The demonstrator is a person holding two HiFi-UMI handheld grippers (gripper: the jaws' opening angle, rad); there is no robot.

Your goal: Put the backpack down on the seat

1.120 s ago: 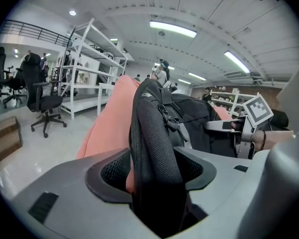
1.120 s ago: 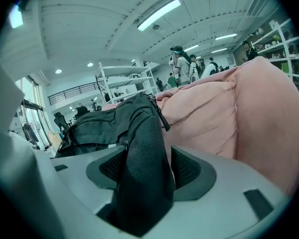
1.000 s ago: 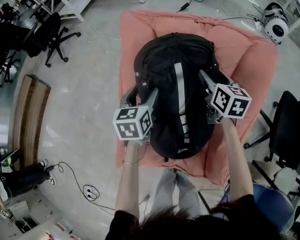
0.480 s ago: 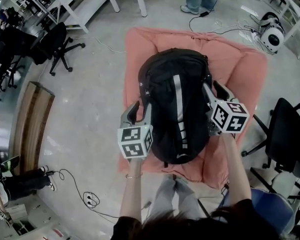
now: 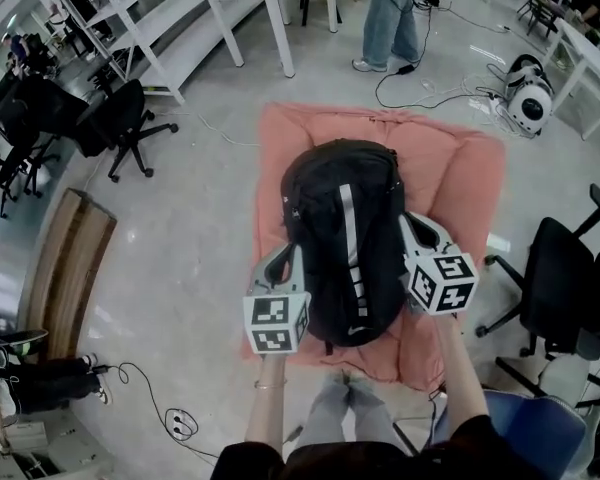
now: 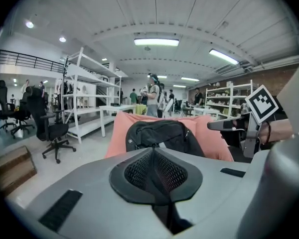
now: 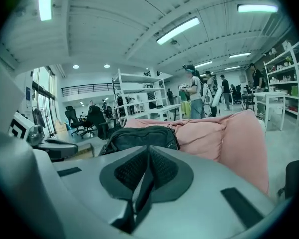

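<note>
1. And there's the pink seat [image 5: 475, 168], a big soft cushion spread on the floor. It takes up the middle of the head view.
2. The black backpack [image 5: 335, 228] lies flat on that seat, a little left of its middle. Its pale stripe runs from far to near. We'd call the put-down done: the pack rests on the cushion with nothing holding it.
3. Our left gripper [image 5: 281, 256] hangs at the pack's near left corner. Its own view shows the jaws pressed together with nothing between them and the backpack lying clear ahead.
4. Our right gripper [image 5: 421, 230] mirrors it at the near right corner. Its jaws are likewise closed on nothing, with the pack and seat out in front.
5. What's left, by our reckoning, is only to draw both grippers fully away. We see no strap snagged and no corner hanging off the seat.
6. A second ago both grippers sat farther along the pack's sides with their jaws spread wide. Since then the jaws have just been closing, empty, and both grippers have pulled back toward us. The backpack hasn't shifted on the cushion, and more of the far room now shows beyond it.
</note>
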